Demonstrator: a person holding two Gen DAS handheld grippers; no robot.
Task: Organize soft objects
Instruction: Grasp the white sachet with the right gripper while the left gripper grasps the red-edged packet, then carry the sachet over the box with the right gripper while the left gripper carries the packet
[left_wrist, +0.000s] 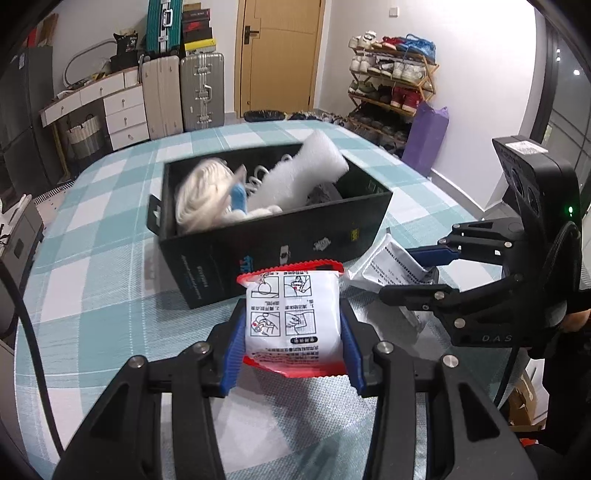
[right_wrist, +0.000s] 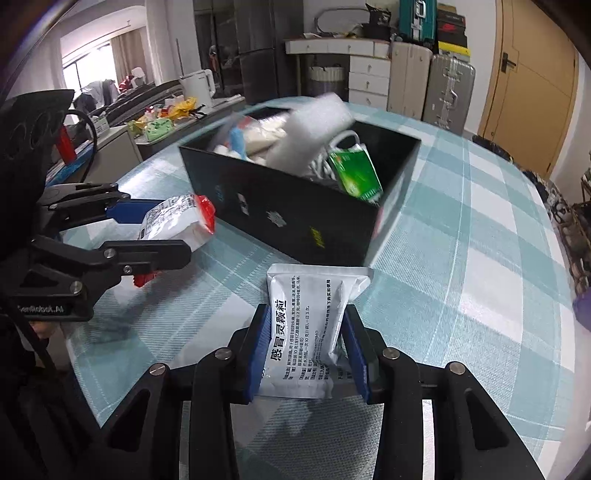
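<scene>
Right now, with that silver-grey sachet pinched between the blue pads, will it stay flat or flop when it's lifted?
The silver-grey sachet will probably bend: its right edge is already creased where the right hand-held gripper squeezes it. It looks thin and light, so it should lift easily. Its foil-like skin may be slippery, so it could slide.

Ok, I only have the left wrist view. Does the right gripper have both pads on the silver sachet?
Observer: Yes. From the right wrist view, the right gripper has a pad on each side of the silver sachet, whose right edge is creased.
Operator: Anything in the box I can't see?
Observer: A green packet leans at a corner of the box, poking over the rim.
Operator: And my sachet from that side?
Observer: The left gripper clamps the red-edged sachet, and its red end sticks out toward the box.
</scene>
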